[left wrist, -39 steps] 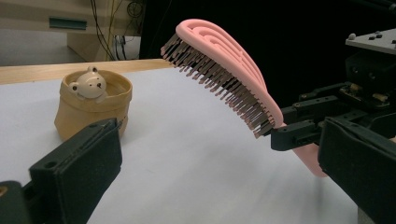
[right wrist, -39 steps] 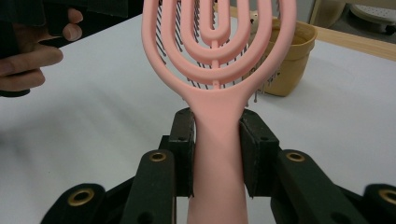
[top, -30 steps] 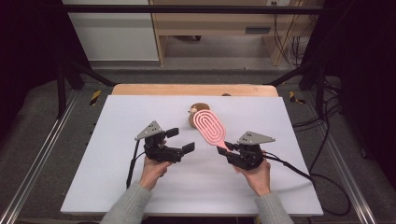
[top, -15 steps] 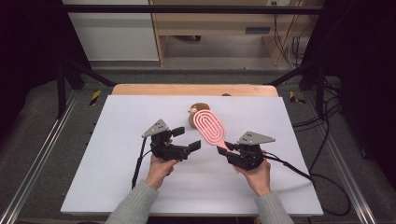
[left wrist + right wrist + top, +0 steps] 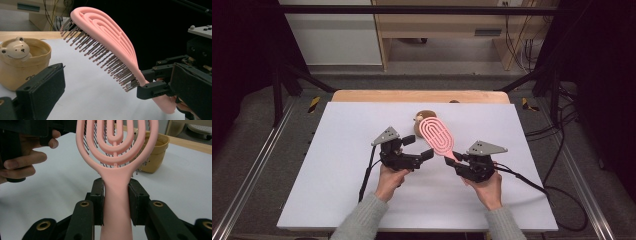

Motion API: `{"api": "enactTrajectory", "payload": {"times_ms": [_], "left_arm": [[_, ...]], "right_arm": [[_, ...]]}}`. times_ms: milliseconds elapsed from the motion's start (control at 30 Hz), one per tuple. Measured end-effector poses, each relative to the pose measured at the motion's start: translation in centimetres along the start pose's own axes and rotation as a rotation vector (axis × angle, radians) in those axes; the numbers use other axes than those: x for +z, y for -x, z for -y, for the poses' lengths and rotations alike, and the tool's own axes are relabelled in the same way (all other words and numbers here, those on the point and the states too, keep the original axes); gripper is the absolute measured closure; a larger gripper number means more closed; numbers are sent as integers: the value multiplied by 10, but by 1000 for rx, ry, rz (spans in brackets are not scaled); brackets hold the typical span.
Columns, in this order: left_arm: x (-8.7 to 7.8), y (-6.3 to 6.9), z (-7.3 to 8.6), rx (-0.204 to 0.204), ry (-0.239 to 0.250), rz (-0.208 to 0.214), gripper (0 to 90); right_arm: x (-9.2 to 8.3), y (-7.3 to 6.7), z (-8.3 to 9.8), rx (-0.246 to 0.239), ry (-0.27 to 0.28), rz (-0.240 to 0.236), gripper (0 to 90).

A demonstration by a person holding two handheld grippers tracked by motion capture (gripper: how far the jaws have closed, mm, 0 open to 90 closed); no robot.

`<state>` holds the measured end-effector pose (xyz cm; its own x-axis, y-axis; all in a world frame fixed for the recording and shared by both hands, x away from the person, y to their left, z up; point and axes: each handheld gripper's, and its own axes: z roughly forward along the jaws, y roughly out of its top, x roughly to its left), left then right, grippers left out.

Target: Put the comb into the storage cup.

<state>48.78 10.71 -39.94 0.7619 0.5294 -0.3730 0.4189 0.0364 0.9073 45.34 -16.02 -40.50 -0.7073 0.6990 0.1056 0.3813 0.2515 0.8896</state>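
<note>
A pink hairbrush (image 5: 437, 135) is held up over the white tabletop, head away from me, bristles facing left. My right gripper (image 5: 455, 160) is shut on its handle; in the right gripper view both pads press the handle (image 5: 116, 202) from the sides. My left gripper (image 5: 418, 147) is open just left of the brush, its jaws pointing at it. In the left gripper view the jaws (image 5: 117, 77) stand wide apart with the bristled head (image 5: 105, 47) ahead of them, untouched. Behind the brush stands a tan pot (image 5: 418, 125) with a small bear figure (image 5: 16, 48) in it.
The white board (image 5: 337, 165) lies on a wooden table (image 5: 362, 96) whose far edge shows behind it. Black frame rails (image 5: 252, 165) run along both sides, and a cable (image 5: 532, 182) trails off to the right.
My left gripper has shifted right, closer to the brush. The right gripper and the brush have stayed where they were.
</note>
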Motion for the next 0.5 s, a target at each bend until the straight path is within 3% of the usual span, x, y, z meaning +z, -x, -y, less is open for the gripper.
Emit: {"api": "enactTrajectory", "payload": {"times_ms": [500], "left_arm": [[15, 3, 0, -37, 13, -20, 13]], "right_arm": [[0, -1, 0, 2, 0, -4, 697]]}}
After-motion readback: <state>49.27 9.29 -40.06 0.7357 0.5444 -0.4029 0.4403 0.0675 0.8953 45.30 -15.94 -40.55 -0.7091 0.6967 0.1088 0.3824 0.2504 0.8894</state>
